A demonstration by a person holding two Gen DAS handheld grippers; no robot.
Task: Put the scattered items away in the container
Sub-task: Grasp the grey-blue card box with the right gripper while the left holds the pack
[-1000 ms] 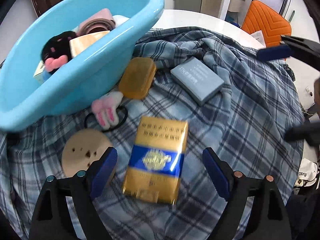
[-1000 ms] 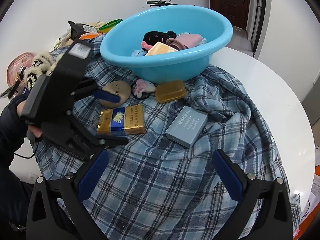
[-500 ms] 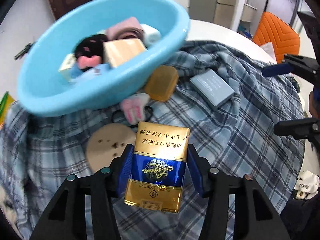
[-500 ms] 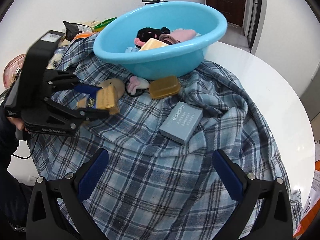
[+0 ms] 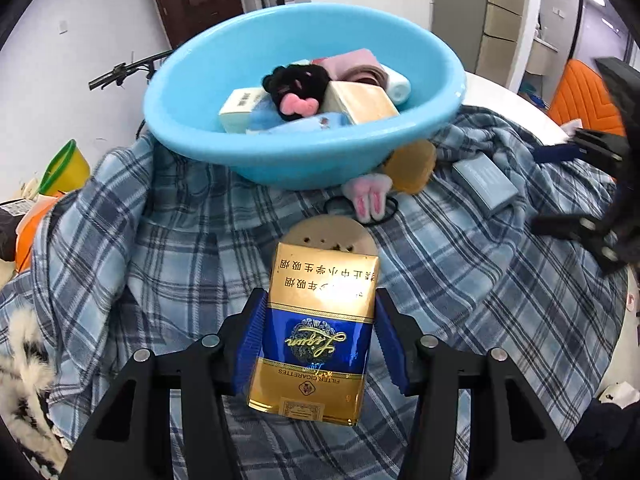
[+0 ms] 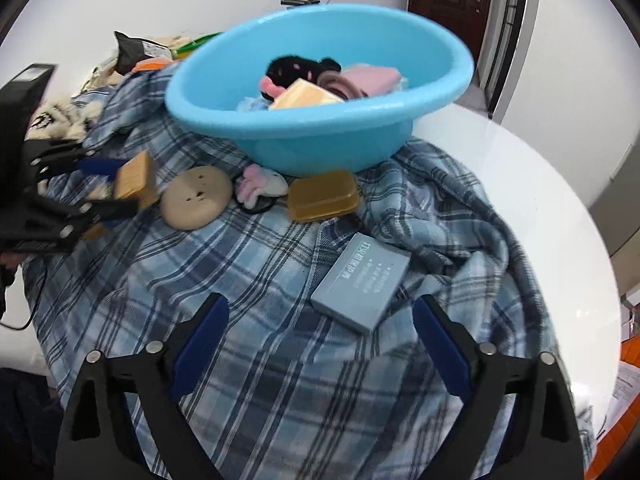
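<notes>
Your left gripper (image 5: pixel 320 344) is squeezing the gold and blue cigarette pack (image 5: pixel 316 332) between its blue pads, up off the plaid cloth (image 5: pixel 180 264). The blue tub (image 5: pixel 304 160) sits at twelve o'clock from the pack. Your right gripper (image 6: pixel 320 344) has nothing in it; its jaws stand wide and have just been closing a little. The grey box (image 6: pixel 362 282) lies flat on the cloth just past its tips, at one o'clock.

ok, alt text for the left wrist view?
The left gripper grips a gold-and-blue cigarette pack by its sides, lifted above a blue plaid cloth. Behind it sits a light blue plastic basin already holding small items, with a round tan disc and grey flat box still outside.
</notes>
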